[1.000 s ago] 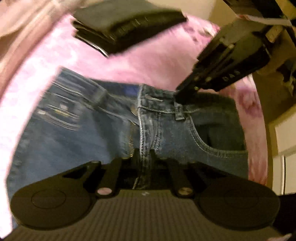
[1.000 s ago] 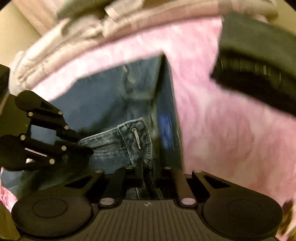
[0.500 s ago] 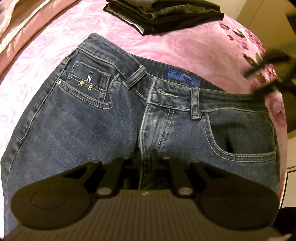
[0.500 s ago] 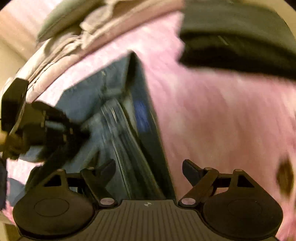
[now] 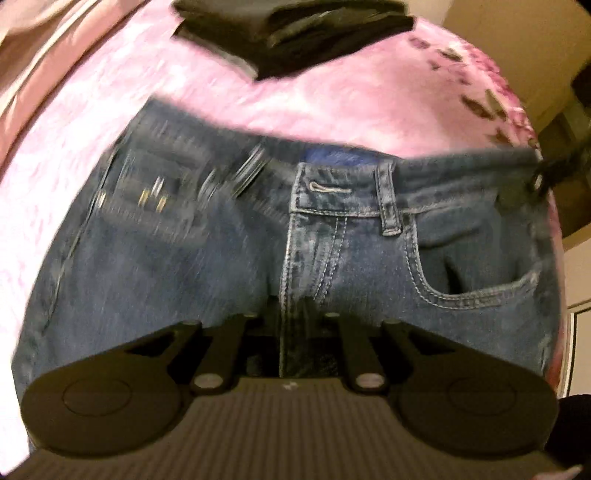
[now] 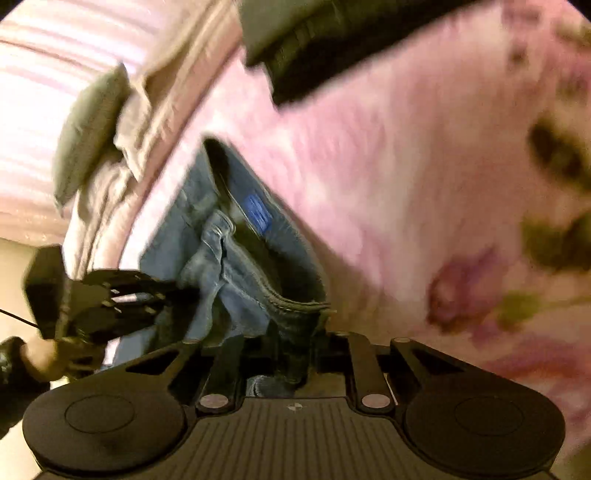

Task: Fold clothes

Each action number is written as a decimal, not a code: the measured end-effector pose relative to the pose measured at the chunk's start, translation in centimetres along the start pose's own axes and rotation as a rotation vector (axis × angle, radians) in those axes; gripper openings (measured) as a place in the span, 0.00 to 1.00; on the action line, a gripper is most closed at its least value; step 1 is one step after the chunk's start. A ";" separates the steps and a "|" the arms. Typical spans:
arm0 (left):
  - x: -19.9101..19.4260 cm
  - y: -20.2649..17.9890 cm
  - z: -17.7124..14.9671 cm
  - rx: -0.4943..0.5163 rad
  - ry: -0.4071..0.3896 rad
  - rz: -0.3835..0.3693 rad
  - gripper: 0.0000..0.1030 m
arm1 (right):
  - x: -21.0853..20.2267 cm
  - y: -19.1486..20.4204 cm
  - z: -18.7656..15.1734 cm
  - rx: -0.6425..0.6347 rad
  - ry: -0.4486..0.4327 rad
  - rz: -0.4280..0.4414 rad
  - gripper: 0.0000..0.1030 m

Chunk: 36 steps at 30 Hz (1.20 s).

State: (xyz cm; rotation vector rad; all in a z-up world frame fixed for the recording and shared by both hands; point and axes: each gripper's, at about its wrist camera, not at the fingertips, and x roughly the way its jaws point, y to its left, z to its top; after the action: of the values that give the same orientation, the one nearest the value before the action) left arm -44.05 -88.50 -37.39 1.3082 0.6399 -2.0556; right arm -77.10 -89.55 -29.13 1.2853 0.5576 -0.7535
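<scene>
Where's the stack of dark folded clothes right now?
The dark folded clothes lie on the pink bedspread at the top of the left wrist view, beyond the waistband of the jeans; the right wrist view shows them top centre.

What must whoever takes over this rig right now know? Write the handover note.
Left gripper: shut on the jeans at the fly seam.
Right gripper: jaws closing, with the waistband's side edge between them.
Jeans: spread front up on the pink bedspread.
Done: a pile of dark clothes lies folded at the far side.
Left: the jeans show no fold yet; fold them, probably leg over leg first.
</scene>
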 end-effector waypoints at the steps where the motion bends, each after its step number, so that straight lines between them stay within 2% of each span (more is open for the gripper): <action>1: 0.4 -0.8 0.8 0.020 -0.009 0.002 0.10 | -1.0 0.2 0.4 -0.006 -0.020 -0.014 0.14; 3: 1.6 -2.0 2.1 0.046 -0.016 0.009 0.10 | -1.2 -0.1 1.1 -0.047 -0.019 -0.082 0.14; 6: 2.6 -2.1 2.2 0.003 -0.011 0.013 0.10 | 0.8 -1.2 1.5 -0.055 0.029 -0.159 0.17; 8: 1.0 -1.2 0.9 -0.047 -0.031 0.023 0.14 | 1.3 -1.4 1.4 -0.035 0.033 -0.198 0.40; 9: -0.3 -0.6 -0.1 -0.075 -0.046 0.033 0.15 | 1.0 -0.7 1.1 -0.061 0.008 -0.231 0.61; 10: -1.5 0.1 -1.1 -0.103 -0.061 0.044 0.17 | 0.5 0.3 0.5 -0.114 -0.034 -0.264 0.73; 11: -3.1 0.5 -2.4 -0.139 -0.076 0.060 0.17 | 0.0 1.3 -0.1 -0.168 -0.073 -0.297 0.74; 13: -6.7 1.2 -6.0 -0.225 -0.083 0.119 0.19 | -0.3 3.3 -1.6 -0.291 -0.108 -0.353 0.74; 17: -13.9 2.5 -16.8 -0.366 -0.037 0.281 0.25 | 0.7 9.4 -5.1 -0.517 -0.161 -0.411 0.74; 22: -19.9 3.4 -31.9 -0.445 0.094 0.451 0.28 | 5.4 17.2 -10.1 -0.620 -0.108 -0.306 0.74; 26: -21.8 3.5 -41.7 -0.326 0.175 0.556 0.31 | 10.7 24.3 -16.2 -0.726 -0.042 -0.241 0.74; 29: -22.7 4.4 -47.5 -0.222 0.208 0.610 0.32 | 15.0 27.6 -20.6 -0.732 0.010 -0.228 0.74; 33: -22.7 6.8 -53.2 -0.070 0.226 0.687 0.32 | 20.1 31.1 -25.3 -0.700 0.061 -0.240 0.74; 36: -21.4 9.1 -55.8 0.057 0.262 0.698 0.32 | 23.0 33.0 -27.7 -0.726 0.092 -0.256 0.74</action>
State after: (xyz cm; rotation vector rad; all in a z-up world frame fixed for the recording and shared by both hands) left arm 3.98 -51.86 -40.45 1.5698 0.1791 -1.3563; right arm -35.98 -63.30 -30.92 0.5802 0.9762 -0.6136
